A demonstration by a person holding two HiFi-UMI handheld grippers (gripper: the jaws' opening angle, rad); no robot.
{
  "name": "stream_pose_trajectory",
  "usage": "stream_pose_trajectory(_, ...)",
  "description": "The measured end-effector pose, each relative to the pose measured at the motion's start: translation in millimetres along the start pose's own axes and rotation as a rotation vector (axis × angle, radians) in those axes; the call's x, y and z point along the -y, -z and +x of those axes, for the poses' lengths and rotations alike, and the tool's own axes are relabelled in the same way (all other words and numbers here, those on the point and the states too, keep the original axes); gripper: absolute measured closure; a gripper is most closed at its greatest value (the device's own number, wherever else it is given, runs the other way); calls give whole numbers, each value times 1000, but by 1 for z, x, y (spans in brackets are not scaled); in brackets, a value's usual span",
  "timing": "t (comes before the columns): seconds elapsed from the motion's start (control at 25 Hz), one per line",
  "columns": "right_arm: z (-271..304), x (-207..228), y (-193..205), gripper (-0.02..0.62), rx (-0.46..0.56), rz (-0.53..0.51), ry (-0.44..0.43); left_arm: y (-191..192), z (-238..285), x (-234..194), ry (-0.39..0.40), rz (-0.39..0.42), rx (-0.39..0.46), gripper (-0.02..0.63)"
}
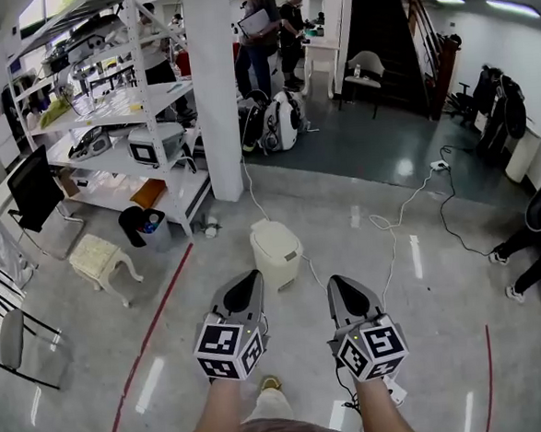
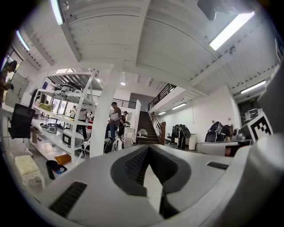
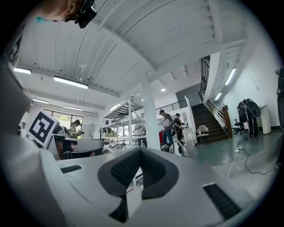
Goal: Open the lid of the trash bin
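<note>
Nothing of the job is done yet, as I judge it; the small cream plastic trash bin (image 1: 276, 252) stands on the glossy grey floor (image 1: 436, 337) just ahead of me, its rounded lid down flat. My left gripper (image 1: 248, 278) has its jaws pressed together on nothing, its tip near the bin's front but apart from it; my right gripper (image 1: 339, 282) is likewise closed and empty, a little further off. Everything is left to do: reach the lid, catch its edge, lift.

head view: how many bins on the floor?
2. A white trash bin, lid shut, on the centre floor straight ahead; a black open bin at the foot of the shelving. Others may be hidden behind it.
</note>
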State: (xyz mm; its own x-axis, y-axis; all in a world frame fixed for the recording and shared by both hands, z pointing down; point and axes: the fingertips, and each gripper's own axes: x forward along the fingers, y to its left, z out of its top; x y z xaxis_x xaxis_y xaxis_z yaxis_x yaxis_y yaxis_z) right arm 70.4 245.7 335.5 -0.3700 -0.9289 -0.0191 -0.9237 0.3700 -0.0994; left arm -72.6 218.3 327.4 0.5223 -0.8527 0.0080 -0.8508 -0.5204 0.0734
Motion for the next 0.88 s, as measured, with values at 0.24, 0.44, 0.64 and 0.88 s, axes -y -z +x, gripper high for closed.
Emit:
stream_pose_trajectory(0.24, 55, 13, -8, 565, 4, 5, 13, -9, 49, -34, 29, 5, -10, 603)
stream_pose_trajectory(0.44, 95, 26, -9, 566, 10, 1, 40, -14, 87, -58, 65, 22, -11, 603)
stream_pose_trajectory(0.64, 126, 31, -11, 565, 26, -4, 55, -17, 112, -85, 75, 38, -6, 603)
stream_pose_trajectory(0.88, 155, 38, -5, 565, 16, -11, 69, -11, 132, -106, 84, 25, -9, 603)
